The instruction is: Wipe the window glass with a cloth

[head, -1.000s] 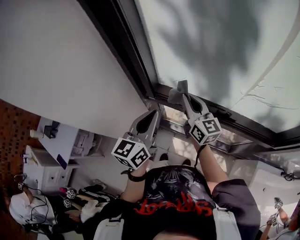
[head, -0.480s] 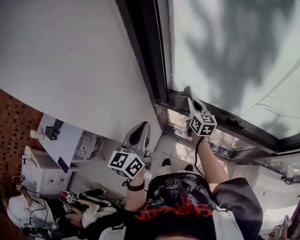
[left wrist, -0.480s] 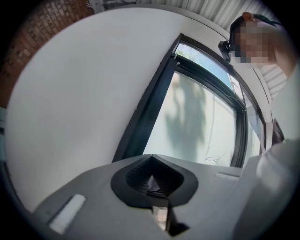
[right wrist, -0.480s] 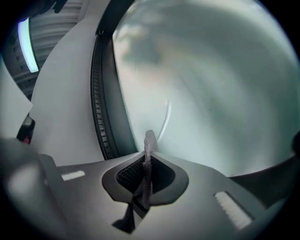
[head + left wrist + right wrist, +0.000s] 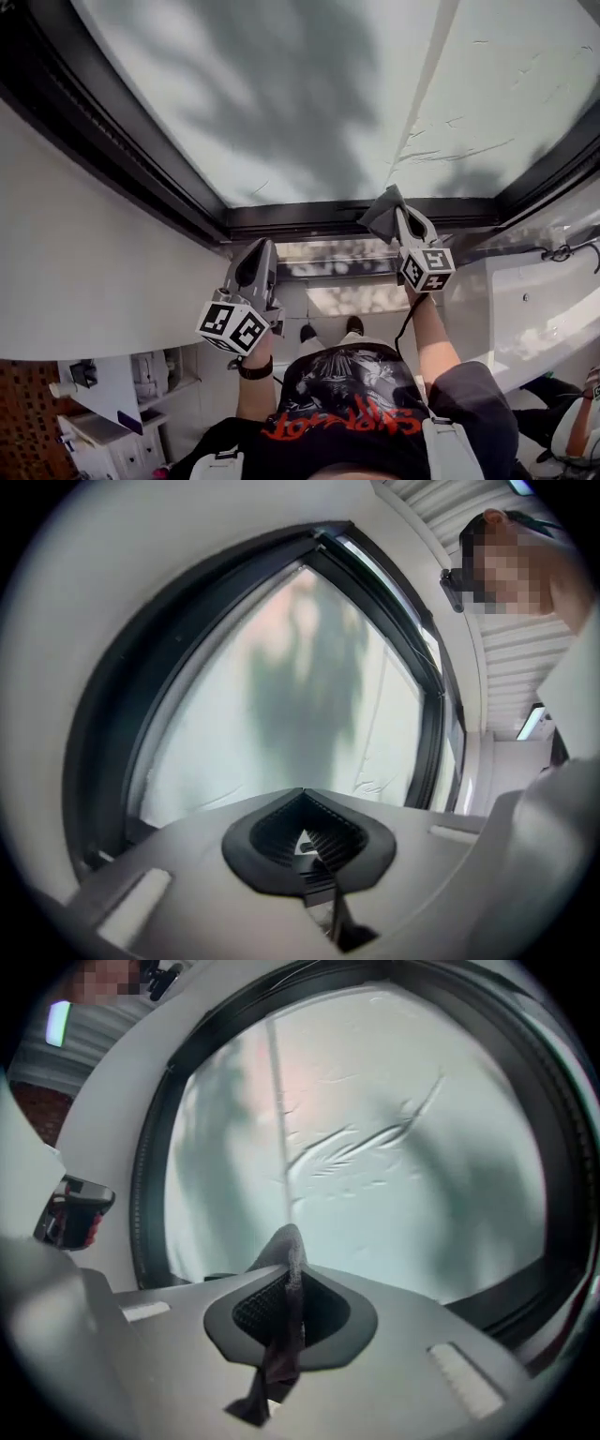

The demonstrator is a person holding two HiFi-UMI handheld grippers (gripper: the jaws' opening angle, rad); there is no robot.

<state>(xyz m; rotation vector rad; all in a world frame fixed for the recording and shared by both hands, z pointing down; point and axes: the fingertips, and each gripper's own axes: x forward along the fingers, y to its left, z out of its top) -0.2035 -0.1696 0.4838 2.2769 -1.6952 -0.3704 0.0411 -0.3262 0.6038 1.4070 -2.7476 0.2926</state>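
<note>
Clamping the grey cloth tight in my right gripper, cloth up at the window glass bottom edge, by the dark frame; contact unclear. My left gripper jaws together, nothing between, lower, off the glass.

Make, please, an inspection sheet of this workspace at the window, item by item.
Surface: window glass pale, thin streak marks at upper right, dark frame around it.
Job's things: grey cloth near the lower frame; contact with glass unclear.
Clutter: nothing seen.
Grippers: right gripper shut on the cloth; left gripper shut, empty.
Cables: dark cable on the white wall at right.
Surroundings: white shelf unit lower left; person lower right.
</note>
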